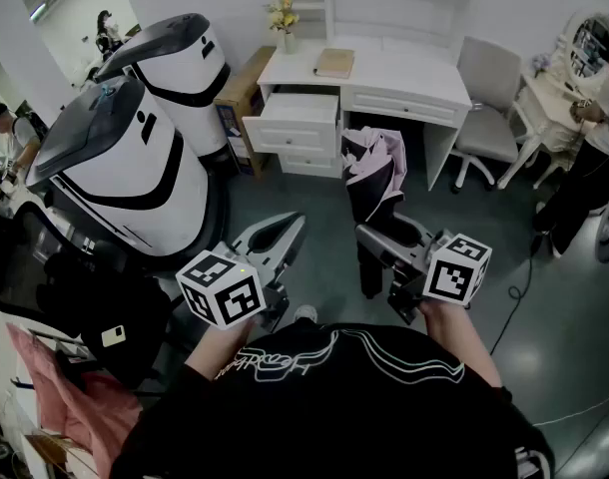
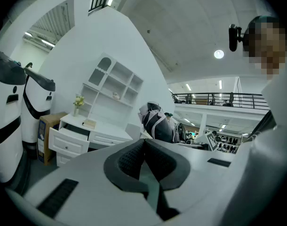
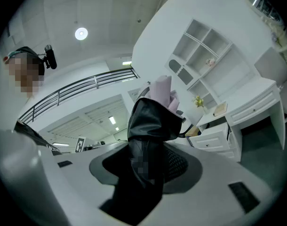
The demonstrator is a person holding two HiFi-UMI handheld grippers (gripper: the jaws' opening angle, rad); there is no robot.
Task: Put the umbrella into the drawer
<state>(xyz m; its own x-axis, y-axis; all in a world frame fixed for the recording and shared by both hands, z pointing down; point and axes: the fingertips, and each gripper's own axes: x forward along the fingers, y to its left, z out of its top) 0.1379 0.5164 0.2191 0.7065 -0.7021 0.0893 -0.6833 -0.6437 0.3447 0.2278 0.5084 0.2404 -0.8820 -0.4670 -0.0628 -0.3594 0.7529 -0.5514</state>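
Nearest up, left gripper (image 1: pixel 283 232) is pinched together with nothing in it. Right gripper (image 1: pixel 394 238) clamps the folded black-and-pink umbrella (image 1: pixel 372 173), held upright just short of the far desk's (image 1: pixel 404 73) open drawer (image 1: pixel 297 123).

umbrella (image 1: pixel 370 180) in jaws of right gripper (image 1: pixel 389 239), before desk (image 1: pixel 409 68) | drawer (image 1: pixel 295 124) left of umbrella | book (image 1: pixel 334 63) on desk | chair (image 1: pixel 484 93) right

We hold both grippers out level before our chest. Our left gripper (image 1: pixel 293 225) has its jaws pressed together with nothing between them. Our right gripper (image 1: pixel 382 242) has its jaws clamped on the umbrella (image 1: pixel 372 178).
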